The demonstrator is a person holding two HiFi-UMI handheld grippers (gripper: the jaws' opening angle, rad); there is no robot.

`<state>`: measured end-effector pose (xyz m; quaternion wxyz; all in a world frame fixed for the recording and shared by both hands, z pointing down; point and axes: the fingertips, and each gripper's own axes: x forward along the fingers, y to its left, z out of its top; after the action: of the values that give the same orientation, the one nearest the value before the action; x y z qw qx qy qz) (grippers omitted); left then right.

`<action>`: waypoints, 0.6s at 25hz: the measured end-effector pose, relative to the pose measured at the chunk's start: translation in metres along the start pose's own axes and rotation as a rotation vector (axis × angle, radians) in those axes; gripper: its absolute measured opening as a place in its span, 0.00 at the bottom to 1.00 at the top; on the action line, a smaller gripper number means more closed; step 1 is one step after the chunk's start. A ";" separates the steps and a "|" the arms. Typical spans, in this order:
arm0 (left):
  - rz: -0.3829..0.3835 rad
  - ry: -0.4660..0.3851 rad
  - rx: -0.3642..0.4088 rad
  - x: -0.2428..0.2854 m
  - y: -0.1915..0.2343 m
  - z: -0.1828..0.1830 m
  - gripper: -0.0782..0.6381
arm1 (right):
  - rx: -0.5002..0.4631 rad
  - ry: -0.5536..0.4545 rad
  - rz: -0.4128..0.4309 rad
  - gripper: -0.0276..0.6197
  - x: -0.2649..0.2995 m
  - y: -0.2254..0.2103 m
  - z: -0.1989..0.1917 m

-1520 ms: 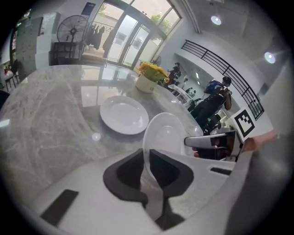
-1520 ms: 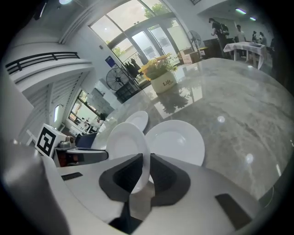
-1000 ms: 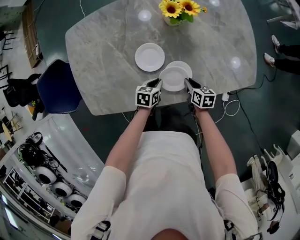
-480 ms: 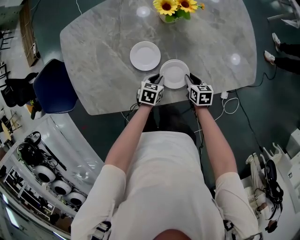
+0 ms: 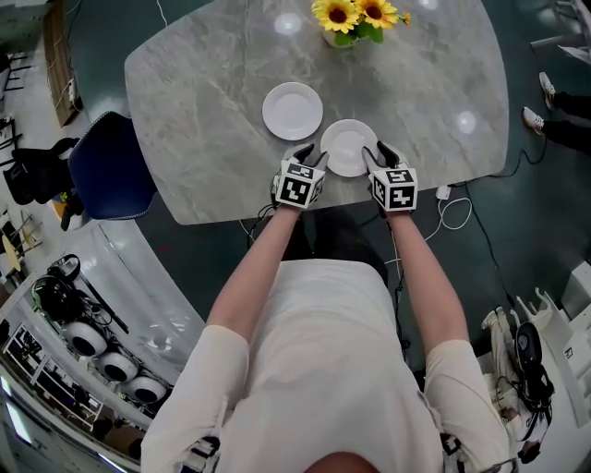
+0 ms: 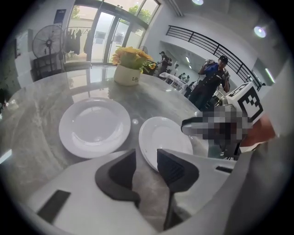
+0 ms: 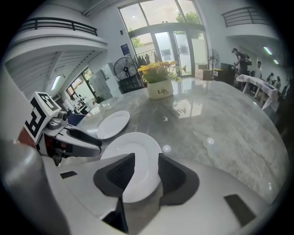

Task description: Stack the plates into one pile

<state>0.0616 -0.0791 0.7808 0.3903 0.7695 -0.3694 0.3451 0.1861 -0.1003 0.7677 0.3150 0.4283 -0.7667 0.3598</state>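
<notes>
**Both tools standing open around the near plate**

The person is holding the left tool (image 5: 311, 159) and the right tool (image 5: 377, 155) at the lower edge of the grey marble tabletop (image 5: 212, 83). They are flanking a white near plate (image 5: 348, 146) in the upper middle of the head view. The near plate is lying flat on the tabletop. Whether another plate is sitting under it cannot be told.

The jaws of both tools have just been opening and are now standing wide apart. In the left gripper view, the rim of the near plate is reaching into the gap at the lower middle of the frame, close to the right-hand pad, and neither pad is pressing on it. In the right gripper view, the plate's edge is lying between the two dark pads, with bare tabletop showing beside the right-hand pad, so this tool is gripping nothing either.

A second plate (image 5: 293, 111) is lying up and to the left of the near plate, just beside it, with a narrow strip of tabletop between them. A vase of sunflowers (image 5: 355, 18) is standing at the top edge of the head view, and a blue chair (image 5: 113, 171) is standing off the tabletop's left corner.
</notes>
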 end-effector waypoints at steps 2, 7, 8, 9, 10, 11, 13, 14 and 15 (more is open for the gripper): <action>-0.001 -0.007 -0.008 -0.005 0.004 0.000 0.31 | -0.009 -0.006 0.010 0.32 0.001 0.005 0.006; 0.008 -0.049 -0.037 -0.016 0.019 0.005 0.31 | -0.032 -0.013 0.040 0.32 0.008 0.020 0.019; 0.010 -0.059 -0.045 -0.018 0.023 0.006 0.30 | -0.038 -0.014 0.047 0.32 0.011 0.024 0.022; 0.012 -0.069 -0.055 -0.021 0.027 0.008 0.30 | -0.043 -0.015 0.052 0.32 0.013 0.028 0.025; 0.014 -0.078 -0.065 -0.023 0.031 0.009 0.31 | -0.048 -0.014 0.057 0.32 0.015 0.032 0.027; 0.016 -0.086 -0.073 -0.025 0.035 0.010 0.30 | -0.053 -0.014 0.062 0.31 0.017 0.036 0.030; 0.022 -0.096 -0.086 -0.030 0.044 0.009 0.31 | -0.063 -0.014 0.073 0.31 0.022 0.045 0.035; 0.025 -0.100 -0.091 -0.032 0.048 0.009 0.30 | -0.068 -0.014 0.079 0.31 0.025 0.050 0.037; 0.028 -0.104 -0.096 -0.034 0.053 0.008 0.30 | -0.072 -0.013 0.086 0.31 0.028 0.054 0.039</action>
<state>0.0030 -0.0982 0.7673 0.4022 0.7616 -0.4161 0.2919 0.1191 -0.1244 0.7536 0.3096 0.3857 -0.7989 0.3422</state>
